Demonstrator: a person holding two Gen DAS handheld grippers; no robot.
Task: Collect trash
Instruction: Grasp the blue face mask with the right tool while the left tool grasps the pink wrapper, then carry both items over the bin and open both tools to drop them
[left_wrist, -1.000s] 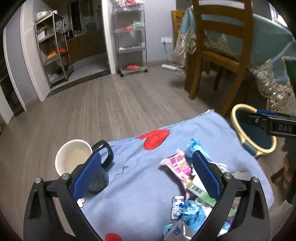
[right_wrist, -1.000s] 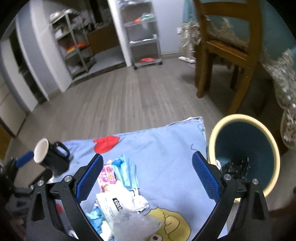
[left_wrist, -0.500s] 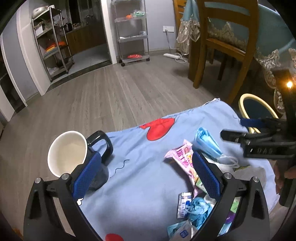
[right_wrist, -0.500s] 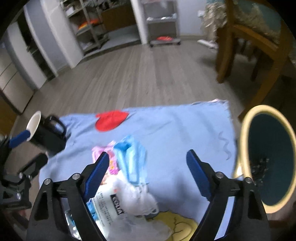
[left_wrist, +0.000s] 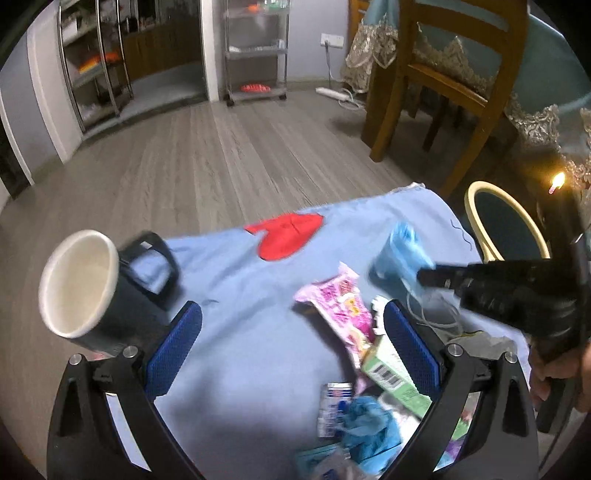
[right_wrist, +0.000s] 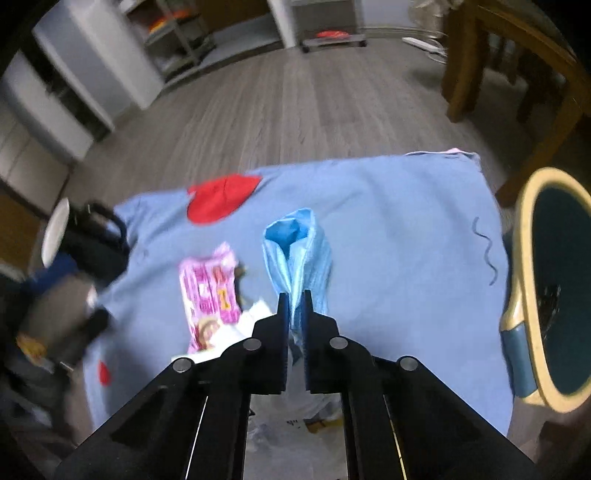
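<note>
Fingers of my right gripper clamp the blue mask, left gripper spread and empty; wrappers remain on the cloth, bin at right barely filled.

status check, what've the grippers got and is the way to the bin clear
Right gripper shut on blue face mask. Left gripper open, holding nothing, over wrapper pile. Bin at right, nothing between.

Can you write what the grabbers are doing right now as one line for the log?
right gripper: shut on blue face mask | left gripper: open, holding nothing | trash bin: beside cloth, mask not yet in
</note>
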